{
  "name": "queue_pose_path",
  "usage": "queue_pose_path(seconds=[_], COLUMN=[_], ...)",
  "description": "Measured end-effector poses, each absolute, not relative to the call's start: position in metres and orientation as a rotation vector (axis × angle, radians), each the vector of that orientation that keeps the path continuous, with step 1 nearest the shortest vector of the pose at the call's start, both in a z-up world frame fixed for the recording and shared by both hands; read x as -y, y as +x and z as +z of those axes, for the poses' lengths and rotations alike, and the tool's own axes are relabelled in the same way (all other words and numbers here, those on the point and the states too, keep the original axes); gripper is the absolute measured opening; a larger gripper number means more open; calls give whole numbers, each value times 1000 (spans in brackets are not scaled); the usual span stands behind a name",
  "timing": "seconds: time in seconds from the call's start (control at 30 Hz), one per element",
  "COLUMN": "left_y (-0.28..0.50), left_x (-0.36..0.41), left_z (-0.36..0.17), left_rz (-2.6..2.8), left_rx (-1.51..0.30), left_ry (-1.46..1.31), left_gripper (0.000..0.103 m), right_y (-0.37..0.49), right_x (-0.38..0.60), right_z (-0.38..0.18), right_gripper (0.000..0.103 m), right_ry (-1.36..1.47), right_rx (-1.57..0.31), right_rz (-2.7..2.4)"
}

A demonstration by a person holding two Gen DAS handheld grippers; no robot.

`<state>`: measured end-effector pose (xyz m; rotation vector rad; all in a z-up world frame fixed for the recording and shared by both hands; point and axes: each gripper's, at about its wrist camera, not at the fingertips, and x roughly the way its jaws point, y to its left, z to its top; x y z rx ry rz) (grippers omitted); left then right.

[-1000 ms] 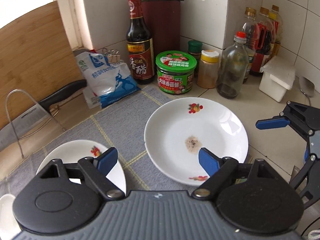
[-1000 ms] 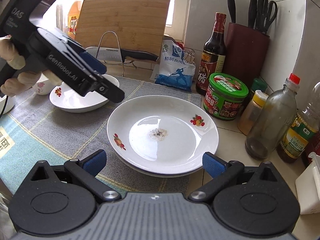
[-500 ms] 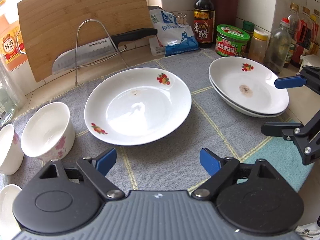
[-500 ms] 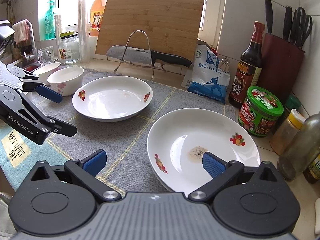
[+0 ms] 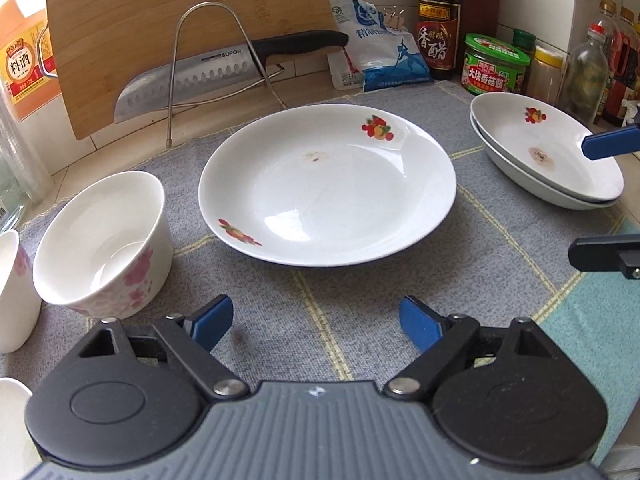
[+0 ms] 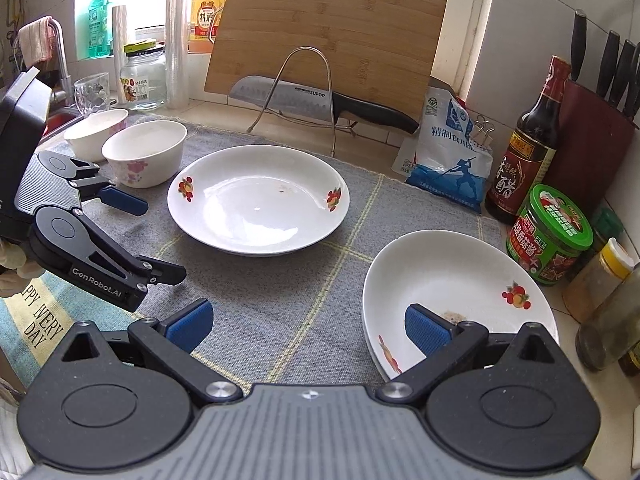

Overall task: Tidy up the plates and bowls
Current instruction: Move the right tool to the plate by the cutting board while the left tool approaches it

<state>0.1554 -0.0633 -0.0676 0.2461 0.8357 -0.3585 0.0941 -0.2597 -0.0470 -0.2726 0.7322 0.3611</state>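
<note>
We hold the left gripper [image 5: 316, 320] with jaws wide and empty before the single plate [image 5: 328, 184] lying mid-cloth on the bench. The right gripper [image 6: 308, 326], jaws also wide and empty, hangs beside the stacked plates [image 6: 460, 280]. We judge the next move is to grasp the single plate's near rim and carry it onto the stack.

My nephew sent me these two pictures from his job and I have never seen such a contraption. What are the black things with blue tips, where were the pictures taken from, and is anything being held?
They are two hand-held grippers, one in each of a person's hands, each with a camera looking along its blue-padded jaws. One picture is from the left gripper, the other from the right gripper. Both stand open and hold nothing. On the grey cloth lie a single plate, a stack of two plates and a flowered bowl, with another bowl behind it. At the back are a cutting board, a knife and sauce jars.
</note>
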Motion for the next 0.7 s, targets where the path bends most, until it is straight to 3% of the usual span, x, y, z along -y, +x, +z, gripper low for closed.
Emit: queue_pose_path(seconds=[0.13,0.23,0.7], left_y=[165,173,179], left_x=[65,66,71], left_z=[-74,-77,-80], left_rz=[-379,-380,-328], left_rx=[-832,-843,-810], left_ry=[203,185,146], left_gripper=[94,102,103], right_y=[101,109,198], right_x=[255,253,235], right_z=[-47,-47,-44], right_gripper=[103,103,103], right_ry=[-282,-286,-377], right_rx=[-741,-744,-760], right_rz=[368,389,575])
